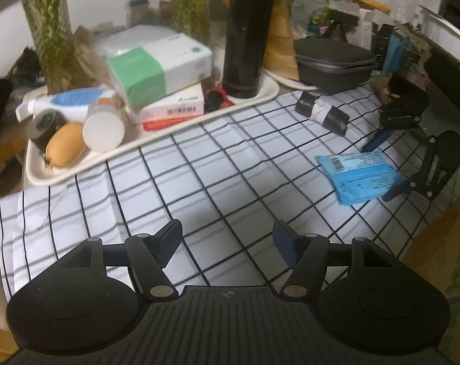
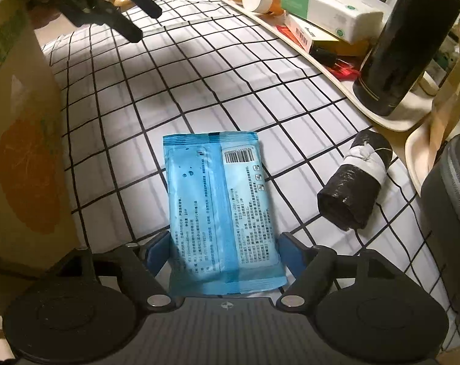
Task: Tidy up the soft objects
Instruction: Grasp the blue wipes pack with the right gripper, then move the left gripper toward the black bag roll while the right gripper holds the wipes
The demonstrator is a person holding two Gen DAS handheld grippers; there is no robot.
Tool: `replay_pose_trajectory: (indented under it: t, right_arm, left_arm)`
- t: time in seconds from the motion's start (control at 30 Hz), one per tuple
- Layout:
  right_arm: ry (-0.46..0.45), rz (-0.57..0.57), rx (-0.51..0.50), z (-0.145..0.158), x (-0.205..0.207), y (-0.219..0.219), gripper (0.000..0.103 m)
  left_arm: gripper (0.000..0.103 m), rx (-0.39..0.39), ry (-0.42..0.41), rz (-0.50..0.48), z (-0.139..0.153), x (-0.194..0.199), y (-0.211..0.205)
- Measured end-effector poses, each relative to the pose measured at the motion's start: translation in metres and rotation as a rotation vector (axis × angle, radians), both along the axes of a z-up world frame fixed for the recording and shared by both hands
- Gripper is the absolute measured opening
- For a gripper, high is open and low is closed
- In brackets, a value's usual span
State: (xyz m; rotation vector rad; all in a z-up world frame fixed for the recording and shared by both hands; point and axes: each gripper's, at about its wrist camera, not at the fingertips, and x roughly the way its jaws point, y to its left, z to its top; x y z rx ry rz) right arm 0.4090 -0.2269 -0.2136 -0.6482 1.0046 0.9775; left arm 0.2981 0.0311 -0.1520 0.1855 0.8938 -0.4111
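Note:
A blue wet-wipe pack lies flat on the checked cloth; it also shows in the left wrist view. My right gripper is open with its blue pads on either side of the pack's near end; I cannot tell if they touch it. From the left wrist view it sits at the far right over the pack. A black roll with a white band lies right of the pack, also seen in the left wrist view. My left gripper is open and empty above the cloth.
A cream tray at the back holds a tissue pack, boxes, a bottle, an egg-shaped object and a black flask. A grey zip case sits back right. A cardboard box stands left of my right gripper.

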Motion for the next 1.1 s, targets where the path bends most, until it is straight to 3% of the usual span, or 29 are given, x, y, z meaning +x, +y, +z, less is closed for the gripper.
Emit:
replay_pose_trajectory:
  t: [0.2, 0.33, 0.6, 0.73, 1.1]
  right_arm:
    - [-0.007, -0.051, 0.059, 0.0, -0.005, -0.006, 0.067]
    - [-0.038, -0.097, 0.041, 0.008, -0.009, -0.01, 0.065]
    - [-0.142, -0.298, 0.135, 0.073, -0.034, -0.031, 0.064]
    - [-0.2, -0.454, 0.178, 0.099, -0.056, -0.033, 0.064]
    - [-0.289, -0.709, 0.193, 0.123, -0.1, -0.039, 0.065]
  left_arm:
    - [0.065, 0.009, -0.056, -0.047, 0.001, -0.004, -0.004]
    - [0.065, 0.001, -0.079, -0.086, 0.004, -0.008, -0.009]
    - [0.065, -0.034, -0.113, -0.027, 0.032, -0.007, -0.006]
    - [0.065, -0.018, -0.126, -0.007, 0.054, -0.009, -0.008]
    - [0.065, 0.034, -0.098, 0.02, 0.095, -0.011, -0.038]
